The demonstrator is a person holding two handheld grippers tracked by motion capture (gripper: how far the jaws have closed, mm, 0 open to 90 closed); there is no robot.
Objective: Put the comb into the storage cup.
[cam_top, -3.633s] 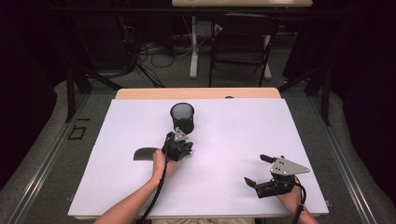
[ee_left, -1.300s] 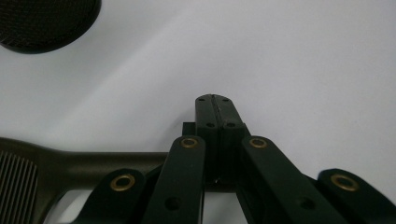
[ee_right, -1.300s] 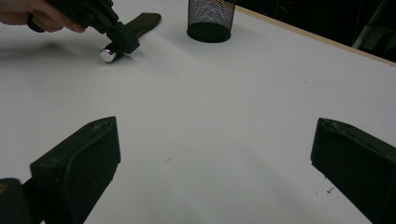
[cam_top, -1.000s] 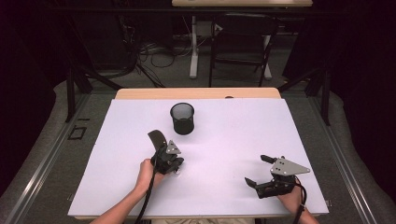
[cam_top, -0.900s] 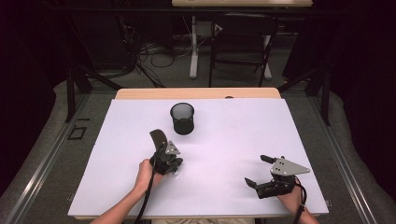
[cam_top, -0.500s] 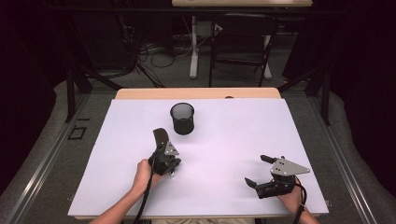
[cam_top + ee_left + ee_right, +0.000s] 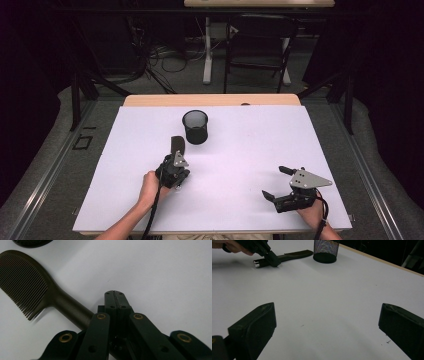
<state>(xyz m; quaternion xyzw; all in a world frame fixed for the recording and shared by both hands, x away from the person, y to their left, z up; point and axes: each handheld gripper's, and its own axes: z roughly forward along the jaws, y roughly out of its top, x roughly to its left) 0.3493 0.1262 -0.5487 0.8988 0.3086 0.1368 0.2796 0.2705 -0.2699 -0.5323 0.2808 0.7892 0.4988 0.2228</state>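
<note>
1. White-topped table (image 7: 280, 150), wood edge at far side.
2. Black mesh cup (image 7: 195, 127) upright, far centre.
3. Dark comb (image 7: 177, 145) w/ handle flat on top, just in front of cup, apart.

Both tongs are black, the left tongs (image 7: 176, 161) with brass-coloured rivets. A grey three-cornered plate tops the right tongs (image 7: 278, 184). Black cables trail along bare forearms.

White sheet covers table (image 7: 250, 150), wood edge at far side. Grey floor (image 7: 50, 150) around it. Far: dark room, cables (image 7: 155, 55), chair (image 7: 260, 45), white desk leg (image 7: 206, 50).
</note>
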